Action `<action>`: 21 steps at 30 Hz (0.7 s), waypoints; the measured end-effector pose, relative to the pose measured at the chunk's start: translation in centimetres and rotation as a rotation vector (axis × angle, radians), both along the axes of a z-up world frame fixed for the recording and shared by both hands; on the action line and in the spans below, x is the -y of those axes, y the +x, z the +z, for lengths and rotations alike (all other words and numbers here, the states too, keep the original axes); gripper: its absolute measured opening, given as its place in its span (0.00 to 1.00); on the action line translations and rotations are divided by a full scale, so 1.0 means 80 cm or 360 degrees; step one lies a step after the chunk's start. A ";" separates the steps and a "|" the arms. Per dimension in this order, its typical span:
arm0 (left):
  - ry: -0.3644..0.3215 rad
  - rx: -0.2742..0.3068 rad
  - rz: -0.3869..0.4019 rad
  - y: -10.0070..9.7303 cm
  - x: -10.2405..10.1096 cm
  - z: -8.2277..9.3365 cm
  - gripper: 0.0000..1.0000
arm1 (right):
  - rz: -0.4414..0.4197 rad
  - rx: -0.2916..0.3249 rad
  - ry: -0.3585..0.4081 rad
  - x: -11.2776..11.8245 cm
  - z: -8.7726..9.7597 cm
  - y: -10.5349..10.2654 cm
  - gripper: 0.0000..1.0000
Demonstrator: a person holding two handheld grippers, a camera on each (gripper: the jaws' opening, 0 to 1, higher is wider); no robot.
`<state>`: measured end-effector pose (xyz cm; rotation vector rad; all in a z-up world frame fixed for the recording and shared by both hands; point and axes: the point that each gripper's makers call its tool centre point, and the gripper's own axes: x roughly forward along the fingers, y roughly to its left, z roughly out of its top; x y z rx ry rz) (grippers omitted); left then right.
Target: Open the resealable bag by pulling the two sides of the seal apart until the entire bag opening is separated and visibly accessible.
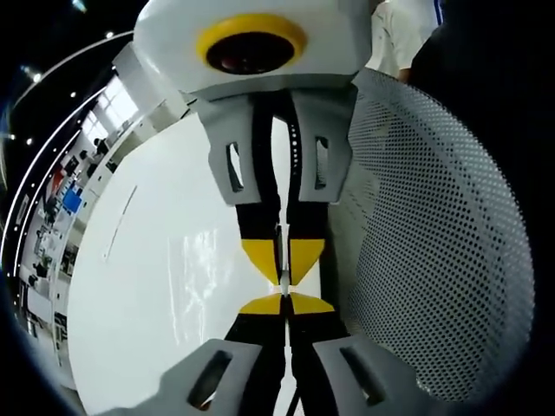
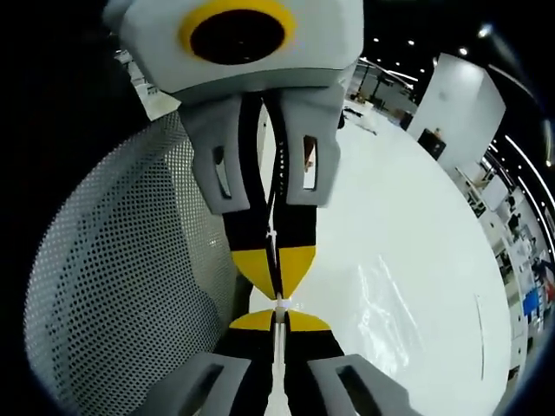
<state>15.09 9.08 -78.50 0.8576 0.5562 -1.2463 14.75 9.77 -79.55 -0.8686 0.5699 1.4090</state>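
The resealable bag shows as a thin clear-white edge [image 1: 282, 282] pinched between two grippers that meet tip to tip. In the left gripper view, my left gripper [image 1: 286, 305] rises from the bottom, its yellow-tipped jaws shut on that edge. My right gripper [image 1: 283, 258] comes down from the top, also shut on it. In the right gripper view the right gripper [image 2: 279, 322] is at the bottom and the left gripper [image 2: 276, 260] above, with the bag's strip [image 2: 279, 302] between them. The bag's body is seen edge-on and I cannot tell whether the seal is parted.
A white table [image 1: 147, 295] [image 2: 434, 217] lies under the grippers, with a faint plastic-like sheen [image 2: 381, 299] on it. A grey perforated mesh panel [image 1: 434, 243] [image 2: 121, 277] curves close beside both grippers. A person in a white shirt [image 1: 401, 35] stands behind. Office desks lie far off.
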 end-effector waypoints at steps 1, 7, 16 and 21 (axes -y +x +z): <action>-0.0004 -0.0001 0.0006 0.000 0.000 0.000 0.00 | -0.0011 -0.0010 0.0002 0.001 0.000 -0.001 0.00; -0.0005 -0.0011 0.0003 -0.003 0.001 -0.001 0.00 | -0.0013 -0.0022 -0.0016 0.008 -0.004 -0.001 0.00; -0.0040 -0.0061 0.0037 -0.004 0.000 0.000 0.00 | 0.0033 -0.0008 0.0054 0.002 0.001 -0.005 0.00; -0.0017 -0.0031 -0.0004 -0.005 0.002 0.000 0.00 | 0.0068 -0.0015 0.0056 -0.005 0.002 -0.006 0.00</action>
